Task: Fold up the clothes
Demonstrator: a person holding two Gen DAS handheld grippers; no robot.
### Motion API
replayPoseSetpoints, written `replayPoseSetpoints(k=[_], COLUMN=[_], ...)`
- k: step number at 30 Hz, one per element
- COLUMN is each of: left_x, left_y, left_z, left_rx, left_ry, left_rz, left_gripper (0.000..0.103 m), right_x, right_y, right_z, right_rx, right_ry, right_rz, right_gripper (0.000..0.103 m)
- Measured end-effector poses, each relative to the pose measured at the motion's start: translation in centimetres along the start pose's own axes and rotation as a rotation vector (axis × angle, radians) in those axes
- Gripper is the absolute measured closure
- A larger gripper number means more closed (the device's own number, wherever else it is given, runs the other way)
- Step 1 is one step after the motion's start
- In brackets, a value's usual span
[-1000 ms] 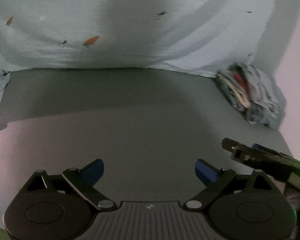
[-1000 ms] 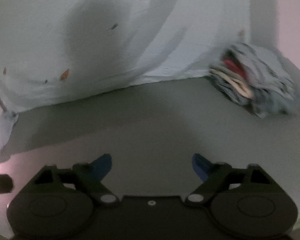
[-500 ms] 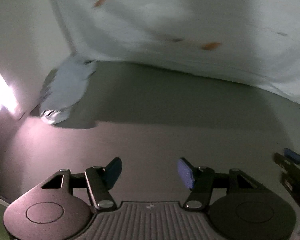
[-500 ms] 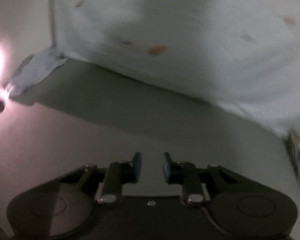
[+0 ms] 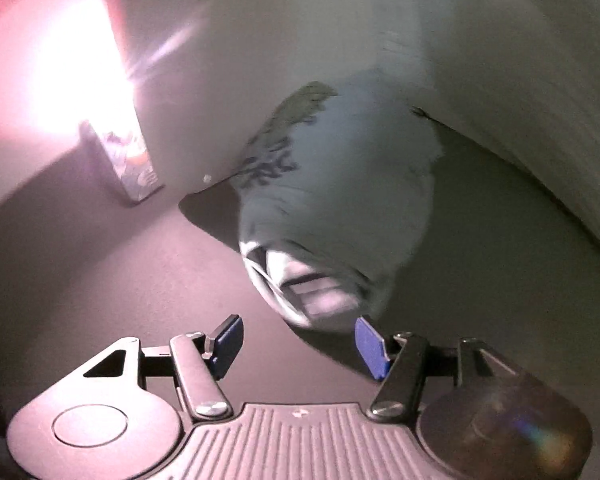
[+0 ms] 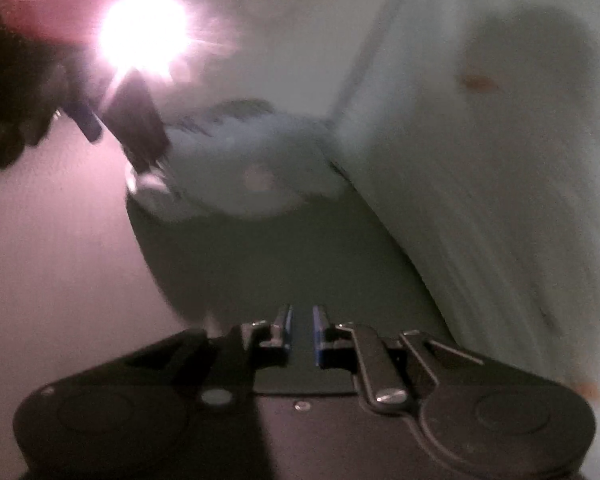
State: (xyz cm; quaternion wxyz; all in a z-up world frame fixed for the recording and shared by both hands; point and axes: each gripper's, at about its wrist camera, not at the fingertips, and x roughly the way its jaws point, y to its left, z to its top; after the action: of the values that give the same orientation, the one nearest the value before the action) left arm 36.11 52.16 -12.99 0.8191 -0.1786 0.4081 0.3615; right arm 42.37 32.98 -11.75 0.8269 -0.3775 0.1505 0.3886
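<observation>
Left wrist view: bright glare far left, small patterned box (image 5: 134, 168) standing on the grey table (image 5: 100, 272), contents not visible; left gripper (image 5: 298, 344) gaping, nothing between its blue pads, pale blue garment (image 5: 340, 208) just ahead, crumpled, dark print on its left edge. Right wrist view: same garment (image 6: 252, 168) blurred upper-centre against the light backdrop cloth (image 6: 480, 180); right gripper (image 6: 301, 332) closing, nearly together, empty.

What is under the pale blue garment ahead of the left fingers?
The pale blue garment lies on the grey table, casting a dark shadow beside it. Whatever sits beneath its bunched folds is covered.
</observation>
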Motion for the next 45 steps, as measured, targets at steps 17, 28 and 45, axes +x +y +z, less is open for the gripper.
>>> replayPoseSetpoints(k=[17, 28, 45], left_x=[7.1, 7.4, 8.5], left_y=[1.9, 1.8, 2.8], left_z=[0.1, 2.6, 5.3], left_rx=[-0.003, -0.049, -0.104], left_ry=[0.046, -0.019, -0.107], left_rz=[0.024, 0.052, 0.127], left_gripper=[0.037, 0.036, 0.030], right_x=[13.5, 13.4, 15.4], right_y=[3.4, 4.2, 3.6], right_z=[4.2, 4.2, 5.0], right_rx=[-0.313, -0.381, -0.322], right_ry=[-0.119, -0.153, -0.174], right_rz=[0.299, 0.368, 0.258], right_gripper=[0.082, 0.066, 0.066])
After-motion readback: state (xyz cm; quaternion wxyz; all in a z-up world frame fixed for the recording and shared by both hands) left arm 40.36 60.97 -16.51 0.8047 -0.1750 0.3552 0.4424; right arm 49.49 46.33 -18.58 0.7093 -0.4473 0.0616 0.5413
